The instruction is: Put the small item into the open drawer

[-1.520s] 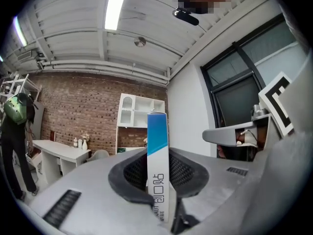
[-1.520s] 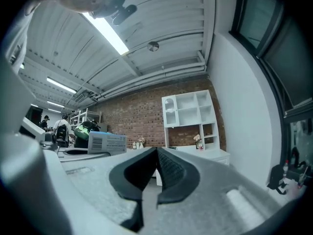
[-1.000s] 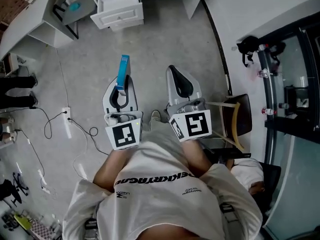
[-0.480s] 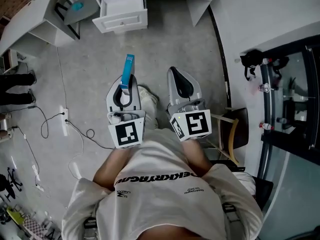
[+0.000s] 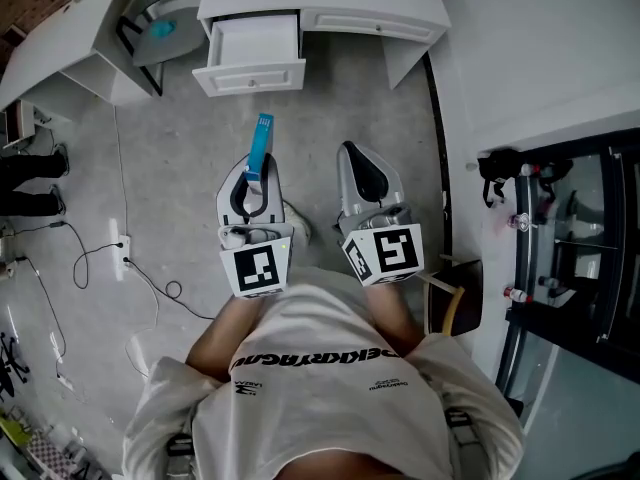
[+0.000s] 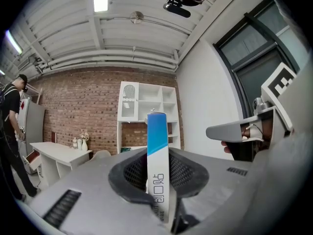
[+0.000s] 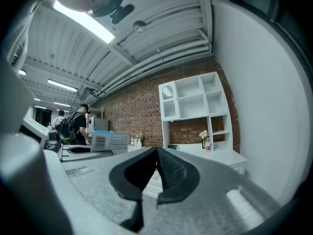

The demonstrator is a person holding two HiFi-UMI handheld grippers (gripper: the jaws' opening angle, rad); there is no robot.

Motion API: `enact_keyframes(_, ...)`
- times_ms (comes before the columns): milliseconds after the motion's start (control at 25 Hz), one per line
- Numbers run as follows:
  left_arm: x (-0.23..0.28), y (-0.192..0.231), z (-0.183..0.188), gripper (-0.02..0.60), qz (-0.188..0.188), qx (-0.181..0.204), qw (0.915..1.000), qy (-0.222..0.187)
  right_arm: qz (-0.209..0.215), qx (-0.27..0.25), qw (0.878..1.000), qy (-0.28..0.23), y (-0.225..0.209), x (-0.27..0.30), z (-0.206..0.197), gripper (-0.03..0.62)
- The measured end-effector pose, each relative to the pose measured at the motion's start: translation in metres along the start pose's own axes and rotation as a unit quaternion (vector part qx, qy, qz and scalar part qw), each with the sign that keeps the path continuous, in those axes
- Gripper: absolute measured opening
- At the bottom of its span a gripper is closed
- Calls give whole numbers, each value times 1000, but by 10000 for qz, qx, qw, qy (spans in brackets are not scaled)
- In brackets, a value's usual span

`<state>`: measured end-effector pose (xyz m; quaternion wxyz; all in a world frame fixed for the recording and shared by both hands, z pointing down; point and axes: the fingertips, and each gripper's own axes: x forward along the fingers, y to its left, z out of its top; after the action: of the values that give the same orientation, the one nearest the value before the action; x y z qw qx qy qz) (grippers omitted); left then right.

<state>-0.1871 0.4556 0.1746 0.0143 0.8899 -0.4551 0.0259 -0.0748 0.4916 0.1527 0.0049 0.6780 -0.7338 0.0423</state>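
Observation:
A slim blue-and-white box (image 5: pixel 261 144) (image 6: pixel 157 146) stands up between the jaws of my left gripper (image 5: pixel 254 171) (image 6: pixel 159 182), which is shut on its lower end. The box also shows at the left of the right gripper view (image 7: pixel 110 141). My right gripper (image 5: pixel 360 166) (image 7: pixel 156 156) is beside it on the right, shut with nothing in it. Both are held level over the grey floor and point toward the white desk (image 5: pixel 400 8). Its open drawer (image 5: pixel 255 43) lies ahead of the left gripper, some way off, and looks empty inside.
A chair holding a teal object (image 5: pixel 160 23) stands left of the drawer, beside a second white table (image 5: pixel 55 48). Cables and a power strip (image 5: pixel 122 253) trail on the floor at left. A wooden chair (image 5: pixel 455 303) is at my right. A person's legs (image 5: pixel 30 183) are at far left.
The desk and open drawer have slid down the head view, nearer to me. Both grippers have been carried forward together; the box stays gripped in the left one.

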Motion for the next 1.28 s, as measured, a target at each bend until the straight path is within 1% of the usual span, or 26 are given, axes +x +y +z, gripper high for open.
enact_keyframes(160,53,20,20,64,70,-83,9999,-126,109,-25,9999,-14,-17,55,21,-3)
enact_keyframes(280,94,36,27,64,198,-112,9994,-247,201,-61,9998,-12,-32,96,31,-3)
enact_keyframes(400,130,48,32,64,254,-168,9992,-254,282,-38,9996,26,-44,134,36,-3)
enact_keyframes(520,160,59,38,64,224,-182,9994,-193,353,-44,9994,56,-52,168,39,-3)
enact_keyframes(800,209,78,36,64,261,-298,9992,-112,488,24,9987,113,-61,223,45,-3)
enact_keyframes(960,228,81,28,64,303,-323,9990,-80,550,36,9983,181,-70,243,39,-3)
enact_keyframes(1040,237,84,22,64,321,-329,9989,1,554,45,9982,218,-75,254,35,-3)
enact_keyframes(1280,276,96,11,64,579,-278,9979,116,797,176,9962,294,-95,296,21,-3)
